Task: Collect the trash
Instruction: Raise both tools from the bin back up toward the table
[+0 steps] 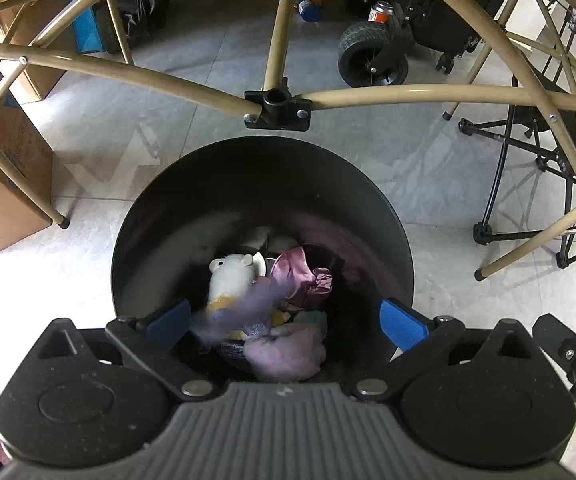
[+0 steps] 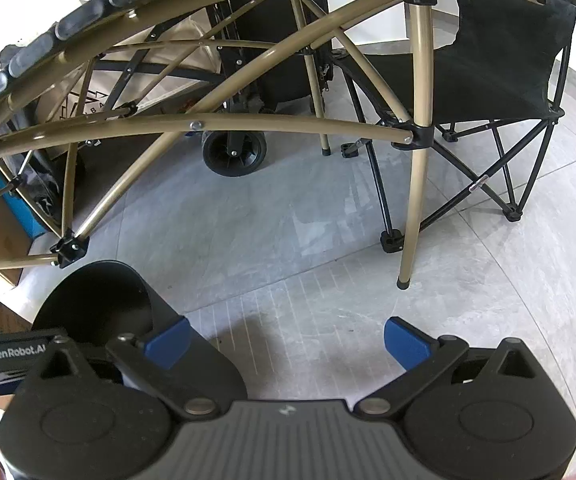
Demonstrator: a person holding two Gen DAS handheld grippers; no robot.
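Left gripper (image 1: 283, 322) sits directly over the mouth of the black bin (image 1: 247, 176), pointing steeply down into it. Jaws spread wide; both blue pads (image 1: 402, 326) are clear of everything, nothing clamped. A purple fuzzy item (image 1: 288, 350) lies between and just below the pads, blurred — cannot tell whether it is resting on the pile or in mid-air. It touches neither pad.

Further down in the bin: a white plush toy (image 1: 229, 276) left of centre, a crumpled pink-purple satin cloth (image 1: 302, 280) to its right, and a sliver of a white round object (image 1: 259, 262) between them. All lie deeper than the pads, roughly on the gripper's centre line, with the plush closer to the left pad's side.

Right gripper (image 2: 285, 340) is off to the side of the bin, also with jaws wide and empty — only grey tiled floor (image 2: 288, 240) shows between its pads (image 2: 406, 342). In the right wrist view the bin's rim (image 2: 99, 292) appears at lower left, partly behind the left pad, with the body of the left gripper (image 2: 15, 354) just beside it.

Around the bin: a tan tubular frame (image 1: 388, 94), a black wheel (image 1: 372, 58), a folding chair (image 2: 488, 60) and cardboard boxes (image 1: 3, 184).
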